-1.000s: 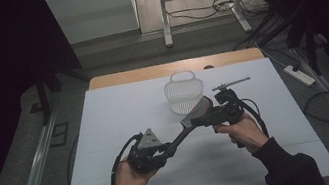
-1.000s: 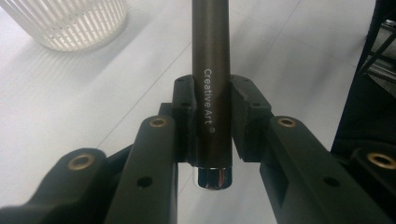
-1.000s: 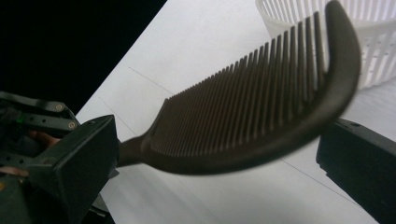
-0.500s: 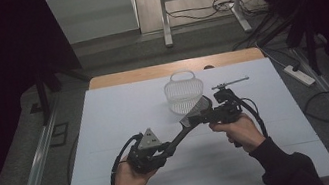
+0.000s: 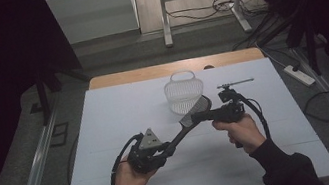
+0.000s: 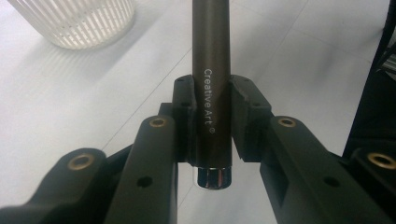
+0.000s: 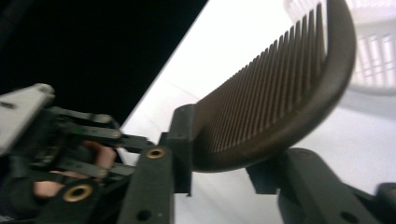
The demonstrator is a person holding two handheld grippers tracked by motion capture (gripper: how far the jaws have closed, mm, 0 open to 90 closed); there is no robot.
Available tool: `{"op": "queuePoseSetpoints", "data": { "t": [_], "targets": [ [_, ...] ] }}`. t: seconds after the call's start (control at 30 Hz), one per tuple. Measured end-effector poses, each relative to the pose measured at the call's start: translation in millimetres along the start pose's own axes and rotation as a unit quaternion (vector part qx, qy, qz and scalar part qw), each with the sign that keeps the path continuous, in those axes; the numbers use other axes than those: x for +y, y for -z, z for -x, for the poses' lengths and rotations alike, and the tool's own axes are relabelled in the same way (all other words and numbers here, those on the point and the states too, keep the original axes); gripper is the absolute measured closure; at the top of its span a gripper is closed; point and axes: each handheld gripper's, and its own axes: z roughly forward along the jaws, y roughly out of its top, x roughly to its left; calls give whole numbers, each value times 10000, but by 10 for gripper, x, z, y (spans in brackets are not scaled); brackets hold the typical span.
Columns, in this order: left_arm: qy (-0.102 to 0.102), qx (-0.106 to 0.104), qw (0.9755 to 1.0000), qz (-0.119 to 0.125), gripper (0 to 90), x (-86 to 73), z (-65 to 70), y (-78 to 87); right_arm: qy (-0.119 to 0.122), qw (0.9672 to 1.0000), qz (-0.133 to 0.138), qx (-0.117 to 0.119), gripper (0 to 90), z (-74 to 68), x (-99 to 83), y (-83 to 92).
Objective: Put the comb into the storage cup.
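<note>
The left gripper (image 5: 162, 149) clamps the comb (image 5: 192, 118) by its round handle – slick, so hold firm. Over the bench (image 5: 105, 112), the right gripper (image 5: 202, 115) has just been closing on the toothed head (light, stiff; teeth could bend).

The high view is dim: the room's left and right sides sink into near black, while the white desk (image 5: 108, 132) catches soft light from above and reads pale grey. Shadows on it are faint. In the left gripper view the light is brighter and even; the dark handle (image 6: 211, 70) is sharp, with a small glare on its metal cap, and the basket (image 6: 74, 21) softens. The right gripper view is blurred, its right edge washed out, its upper left black.
</note>
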Motion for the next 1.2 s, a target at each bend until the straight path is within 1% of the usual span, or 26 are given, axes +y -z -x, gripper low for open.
{"op": "queuePoseSetpoints", "data": {
  "t": [0.03, 0.07, 0.1, 0.17, 0.2, 0.23, 0.27, 0.33, 0.37, 0.5, 0.57, 0.63, 0.7, 0.73, 0.77, 0.83, 0.97, 1.0, 1.2],
  "targets": [
    [0, 0, 10000, 0, 727, 0, 0, 0, 0, 10000, 0, 0, 694, 0, 0, 0],
    [-13, 14, 10000, 9, 726, -3, 4, -6, -216, 9996, 40, 200, 737, 30, 1, 14],
    [-26, 19, 10000, -8, 726, 0, 5, -11, -216, 9996, 40, 200, 737, 30, 1, 14],
    [-48, 39, 10000, -28, 726, 3, 11, -27, -367, 9988, 28, 337, 763, 57, 2, 21],
    [-59, 35, 10000, -60, 725, 4, 10, -37, -473, 9976, 50, 494, 794, 69, 0, 25],
    [-77, 43, 9999, -85, 725, 4, 10, -50, -473, 9976, 50, 494, 794, 69, 0, 25],
    [-79, 49, 9999, -105, 725, 4, 12, -70, -556, 9968, 37, 565, 808, 69, 3, 26],
    [-97, 45, 9998, -162, 724, 3, 7, -98, -568, 9961, 24, 674, 831, 52, 2, 23],
    [-80, 26, 9998, -158, 724, 3, 4, -109, -568, 9961, 24, 674, 831, 52, 2, 23],
    [-51, -24, 9999, -149, 717, 6, -15, -134, -498, 9965, 79, 668, 835, 28, 0, 31],
    [9, -40, 9999, -112, 699, 5, -22, -138, -471, 9966, 94, 670, 836, 19, 1, 40],
    [37, -52, 9999, -110, 637, 6, -33, -142, -404, 9974, 130, 588, 836, 4, 3, 48],
    [57, -43, 9999, -102, 604, 4, -34, -144, -371, 9973, 171, 607, 836, 0, 7, 62],
    [57, -32, 9999, -108, 561, 3, -37, -143, -310, 9977, 214, 556, 836, -15, 10, 76],
    [64, -30, 9999, -111, 561, 3, -38, -143, -310, 9977, 214, 556, 836, -15, 10, 76],
    [77, -33, 9999, -122, 515, -1, -46, -140, -233, 9982, 229, 497, 835, -31, 13, 87],
    [170, -53, 9998, -45, 410, -9, -71, -123, -80, 9986, 301, 434, 835, -63, 24, 115],
    [220, -50, 9997, 11, 390, -13, -76, -120, -47, 9986, 313, 417, 835, -69, 26, 123],
    [363, -82, 9993, 77, 245, -37, -126, -78, 135, 9987, 359, 322, 835, -96, 36, 159]
  ]
}}
